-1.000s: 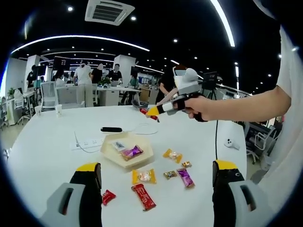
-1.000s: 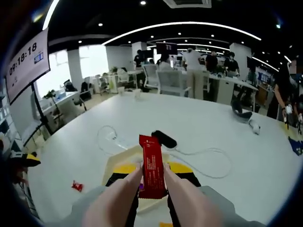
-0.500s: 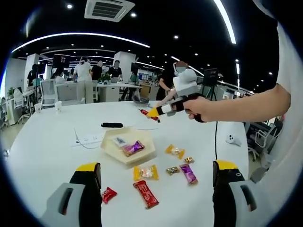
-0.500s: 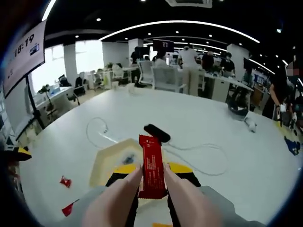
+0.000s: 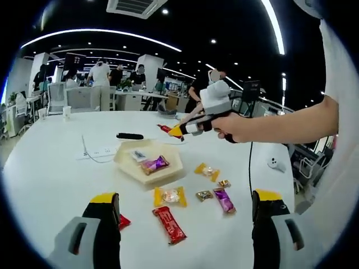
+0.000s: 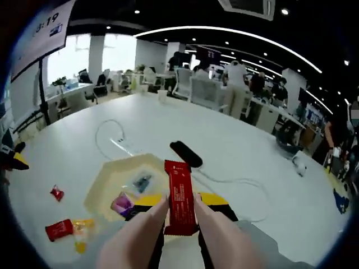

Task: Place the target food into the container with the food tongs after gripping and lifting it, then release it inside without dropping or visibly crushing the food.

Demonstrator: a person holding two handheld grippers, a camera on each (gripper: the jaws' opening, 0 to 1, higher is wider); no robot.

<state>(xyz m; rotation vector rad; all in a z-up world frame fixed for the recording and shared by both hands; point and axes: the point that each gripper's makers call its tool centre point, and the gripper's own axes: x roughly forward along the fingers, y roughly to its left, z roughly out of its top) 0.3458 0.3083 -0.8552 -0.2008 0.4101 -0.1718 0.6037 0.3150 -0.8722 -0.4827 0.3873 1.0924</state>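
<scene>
1. Tray (image 5: 147, 174) sits on table (image 5: 50, 179); purple snack (image 5: 154, 164) inside it.
2. Loose snacks (image 5: 193, 190) lie on the table beside the tray, nearer the left gripper (image 5: 185, 235).
3. Snack bar (image 6: 180, 196) sits between the right gripper (image 6: 180, 218) jaws, above the tray.
4. Remote (image 5: 129, 136) lies behind the tray.

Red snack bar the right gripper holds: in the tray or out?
Out. The red snack bar stands clamped in the right gripper, above the pale hexagonal tray.
</scene>
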